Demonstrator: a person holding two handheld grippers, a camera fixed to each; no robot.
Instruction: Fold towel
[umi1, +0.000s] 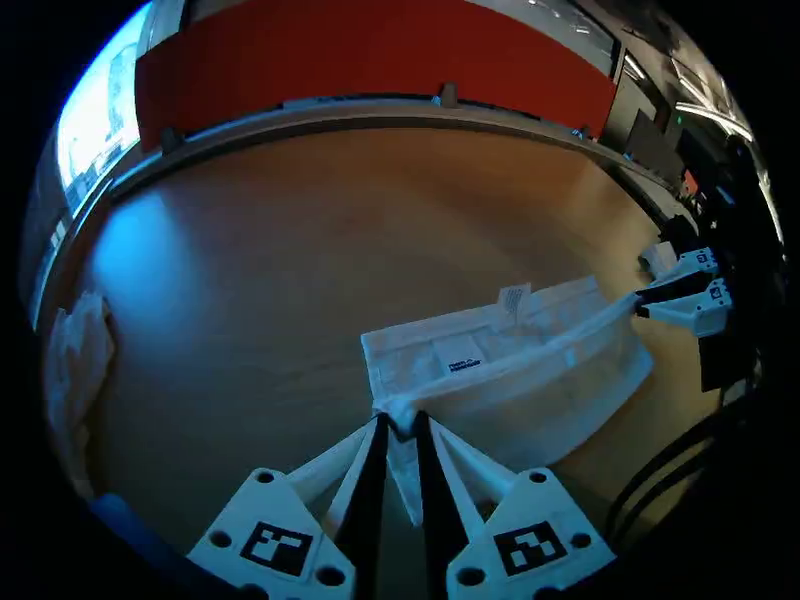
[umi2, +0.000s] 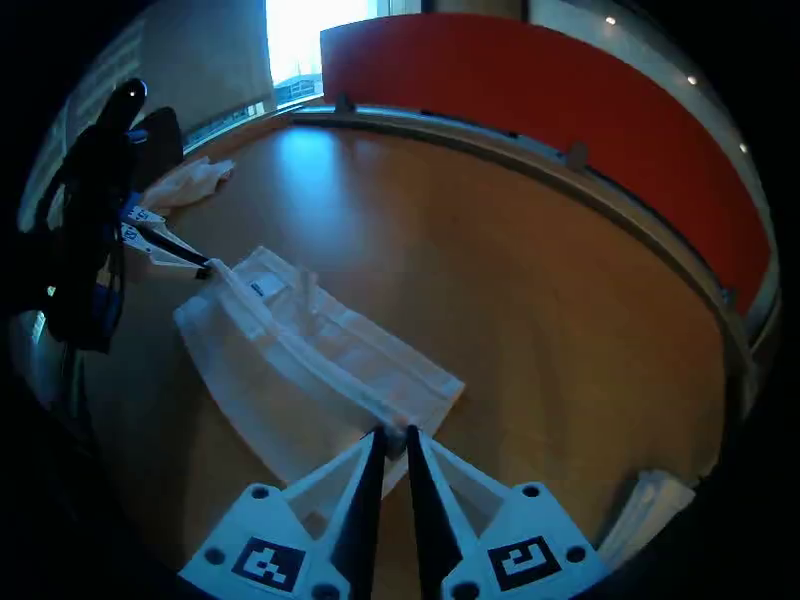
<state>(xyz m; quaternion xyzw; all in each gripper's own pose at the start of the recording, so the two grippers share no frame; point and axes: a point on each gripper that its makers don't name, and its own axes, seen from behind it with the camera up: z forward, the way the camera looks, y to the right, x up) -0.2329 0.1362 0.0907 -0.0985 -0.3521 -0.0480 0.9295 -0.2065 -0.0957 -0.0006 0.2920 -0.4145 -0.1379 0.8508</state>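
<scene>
A white towel (umi1: 500, 365) lies partly folded on the wooden table (umi1: 300, 250), one edge lifted and stretched between both grippers. My left gripper (umi1: 400, 420) is shut on the towel's near corner. Farther off, at the right of the left gripper view, the right gripper (umi1: 640, 303) pinches the opposite corner. In the right gripper view my right gripper (umi2: 392, 432) is shut on a corner of the towel (umi2: 310, 350), and the left gripper (umi2: 200, 268) holds the far corner at the left, with a dark sleeve behind it.
A red partition (umi1: 370, 50) runs along the table's far edge. Another crumpled white cloth (umi1: 75, 360) lies at the table's left edge and shows as the cloth (umi2: 190, 180) far left in the right gripper view. More white cloth (umi2: 650, 510) lies at the lower right.
</scene>
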